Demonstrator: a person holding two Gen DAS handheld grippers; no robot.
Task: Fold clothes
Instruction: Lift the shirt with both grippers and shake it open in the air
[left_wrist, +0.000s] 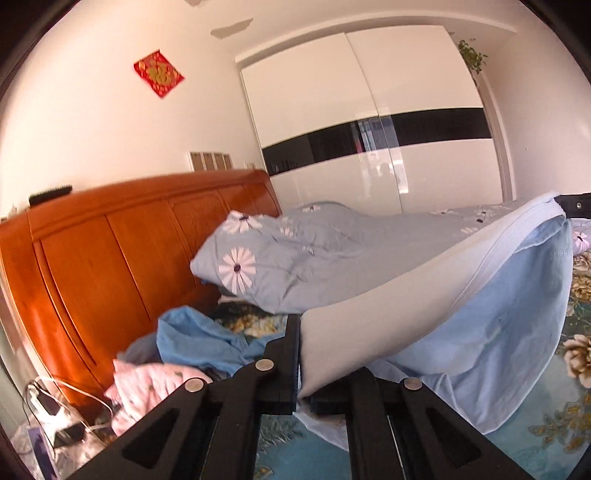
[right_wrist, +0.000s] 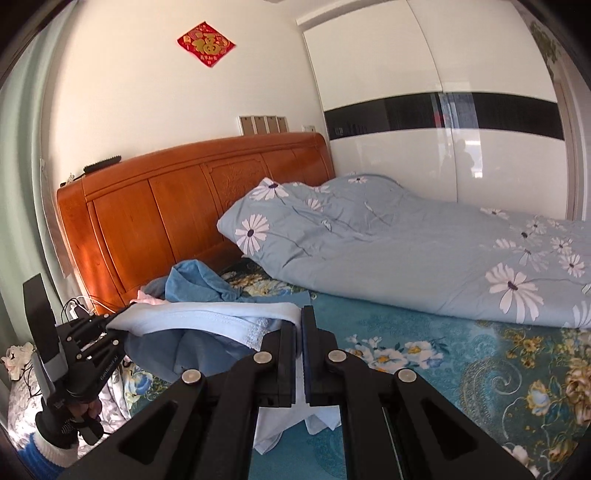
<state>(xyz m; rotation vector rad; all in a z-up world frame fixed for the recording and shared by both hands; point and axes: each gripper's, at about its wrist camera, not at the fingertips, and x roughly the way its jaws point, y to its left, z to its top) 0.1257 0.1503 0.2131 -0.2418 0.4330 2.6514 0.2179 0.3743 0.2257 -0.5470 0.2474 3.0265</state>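
Both grippers (left_wrist: 300, 354) (right_wrist: 299, 350) clamp the light-blue garment (left_wrist: 498, 332) aloft.

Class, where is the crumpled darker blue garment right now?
The crumpled darker blue garment lies left of centre in both views, on the bed by the wooden headboard, beside the daisy-print duvet.

Both grippers pinched shut, held apart at about the same height.

The black two-finger left gripper (left_wrist: 301, 354) has its jaws closed on a pale blue cloth edge; seen from the right wrist it (right_wrist: 110, 325) points in from the far left. The black two-finger right gripper (right_wrist: 300, 354) is likewise clamped on the cloth.
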